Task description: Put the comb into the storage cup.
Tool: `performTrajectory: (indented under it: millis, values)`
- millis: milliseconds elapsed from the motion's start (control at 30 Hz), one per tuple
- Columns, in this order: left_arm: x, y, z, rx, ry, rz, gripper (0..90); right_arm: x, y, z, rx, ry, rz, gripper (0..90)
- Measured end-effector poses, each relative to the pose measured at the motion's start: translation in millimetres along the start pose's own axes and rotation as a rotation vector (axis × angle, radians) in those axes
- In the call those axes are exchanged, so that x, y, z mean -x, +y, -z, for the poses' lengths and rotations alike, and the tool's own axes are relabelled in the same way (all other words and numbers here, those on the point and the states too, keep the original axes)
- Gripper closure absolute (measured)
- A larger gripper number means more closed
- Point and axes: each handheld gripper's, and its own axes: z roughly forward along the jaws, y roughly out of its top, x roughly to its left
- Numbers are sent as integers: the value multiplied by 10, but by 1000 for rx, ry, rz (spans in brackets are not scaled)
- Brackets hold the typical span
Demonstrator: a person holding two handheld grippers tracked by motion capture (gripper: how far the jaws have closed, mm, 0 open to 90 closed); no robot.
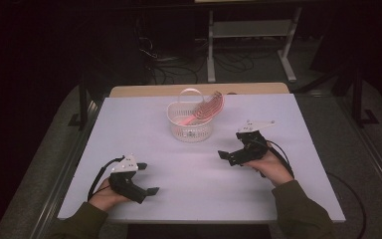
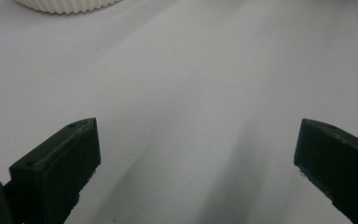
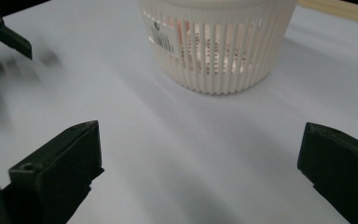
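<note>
Left hand-held gripper (image 1: 146,180) and right hand-held gripper (image 1: 226,155) both gape empty over the white desk (image 1: 144,124); looks like the approach step, next reaching for the white slatted plastic basket (image 1: 190,127) holding a pink comb-like piece (image 1: 206,109).

Bare white table (image 1: 194,184) lay between my left gripper (image 1: 146,185) and my right gripper (image 1: 229,155), giving open passage across the near half. The one obstacle was the white slatted basket (image 1: 191,124), standing toward the far middle, with a pink comb-like piece (image 1: 206,110) leaning out over its rim and raising the height to clear. My fingers (image 3: 58,168) of the right gripper were spread wide, with unobstructed table running up to the basket wall (image 3: 219,60). Open table flanked the basket on both sides.
</note>
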Motion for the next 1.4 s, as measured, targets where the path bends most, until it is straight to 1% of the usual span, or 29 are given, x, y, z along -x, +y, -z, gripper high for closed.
performTrajectory:
  millis: [133, 500, 567, 600, 733, 767, 900, 1033, 1267, 1400]
  values:
    - [1, 0, -1, 0, 1, 0, 1, -12, -74, 38, -10, -3, 1, 0]
    - [5, 4, -8, 0, -1, 0, 1, -52, -295, 208, 13, 3, -12, 0]
    - [7, 6, -10, -2, -1, -2, 1, -64, -332, 229, -3, -4, -5, 0]
    - [9, 7, -10, -3, 0, -3, 1, -70, -356, 242, 5, -4, -2, 0]
    - [6, 7, -5, 0, 1, -2, 1, -72, -440, 288, 15, 1, -26, 0]
    - [5, 6, -4, 1, 0, 0, 1, -74, -458, 298, 9, -2, -26, 0]
    - [2, 5, -3, 1, 1, 0, 1, -84, -550, 350, 22, -1, -38, 0]
    - [0, 4, -2, 2, 2, 1, 1, -91, -609, 386, 24, -7, -36, 0]
    - [-1, 3, -1, -1, 3, -1, 1, -80, -692, 471, 42, -18, -46, 0]
    - [1, 2, -1, 0, 4, 0, 1, -81, -734, 498, 40, -24, -49, 0]
